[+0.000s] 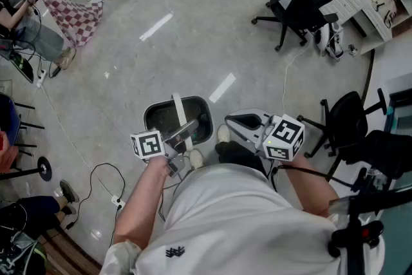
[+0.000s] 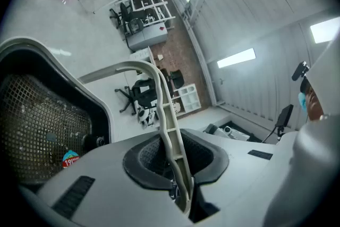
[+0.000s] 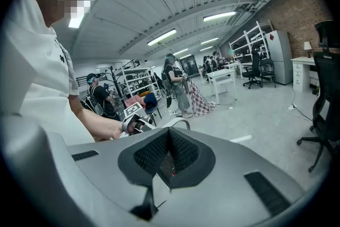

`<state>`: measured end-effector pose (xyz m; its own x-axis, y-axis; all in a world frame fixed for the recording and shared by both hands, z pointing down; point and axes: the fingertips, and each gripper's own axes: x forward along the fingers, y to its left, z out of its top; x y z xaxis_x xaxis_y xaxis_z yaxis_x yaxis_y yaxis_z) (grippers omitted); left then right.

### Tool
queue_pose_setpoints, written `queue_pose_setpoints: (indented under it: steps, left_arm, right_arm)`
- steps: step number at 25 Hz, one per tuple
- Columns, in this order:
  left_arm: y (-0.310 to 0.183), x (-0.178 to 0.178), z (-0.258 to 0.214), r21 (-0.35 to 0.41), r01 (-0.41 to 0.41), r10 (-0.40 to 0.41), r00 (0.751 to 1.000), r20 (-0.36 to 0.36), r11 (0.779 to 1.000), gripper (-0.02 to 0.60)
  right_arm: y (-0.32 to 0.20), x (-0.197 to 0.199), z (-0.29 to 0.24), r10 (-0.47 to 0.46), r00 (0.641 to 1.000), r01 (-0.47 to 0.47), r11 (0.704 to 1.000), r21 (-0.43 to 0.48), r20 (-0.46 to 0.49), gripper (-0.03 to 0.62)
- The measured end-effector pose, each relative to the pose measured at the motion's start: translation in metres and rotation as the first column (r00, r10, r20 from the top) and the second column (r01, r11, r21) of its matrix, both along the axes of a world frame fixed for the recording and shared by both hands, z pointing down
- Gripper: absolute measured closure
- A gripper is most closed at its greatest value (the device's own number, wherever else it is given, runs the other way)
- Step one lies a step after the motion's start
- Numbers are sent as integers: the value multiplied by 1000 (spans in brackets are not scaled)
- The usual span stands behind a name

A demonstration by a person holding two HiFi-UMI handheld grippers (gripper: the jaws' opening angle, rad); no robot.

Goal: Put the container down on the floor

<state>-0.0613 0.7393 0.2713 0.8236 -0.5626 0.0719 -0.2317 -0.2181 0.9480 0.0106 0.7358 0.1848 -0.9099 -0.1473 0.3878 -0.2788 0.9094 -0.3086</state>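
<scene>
Pinches the pale handle [image 2: 169, 114] of the dark mesh bin [image 1: 158, 118] with the left gripper [image 1: 183, 134]; holds the right gripper [image 3: 169, 152] closed, empty, nearby.

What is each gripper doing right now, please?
Left gripper: closed on the container's handle.
Right gripper: closed, empty.
</scene>
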Motion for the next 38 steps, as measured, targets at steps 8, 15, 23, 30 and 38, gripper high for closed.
queue_pose_setpoints:
  steps: [8,15,23,30,38]
  left_arm:
    - [-59,-2,21,-56,45,-44,999,20,997,528]
    - [-157,17,24,-101,38,-31,997,73,994,528]
    - [-298,52,18,-9,-15,16,993,117,1000,531]
    - [-422,46,53,-62,-37,41,997,71,997,531]
    - [-569,35,83,-23,-124,125,989,78,992,530]
  right_arm:
    - [-73,11,13,33,999,-33,999,-17,27,579]
    - [-180,21,12,1,999,-1,1000,1,54,579]
    - [-305,54,40,36,999,-35,999,17,-9,576]
    - [-417,52,74,154,988,-155,988,-25,-19,525]
    - [-555,23,84,217,973,-220,975,-38,-77,497]
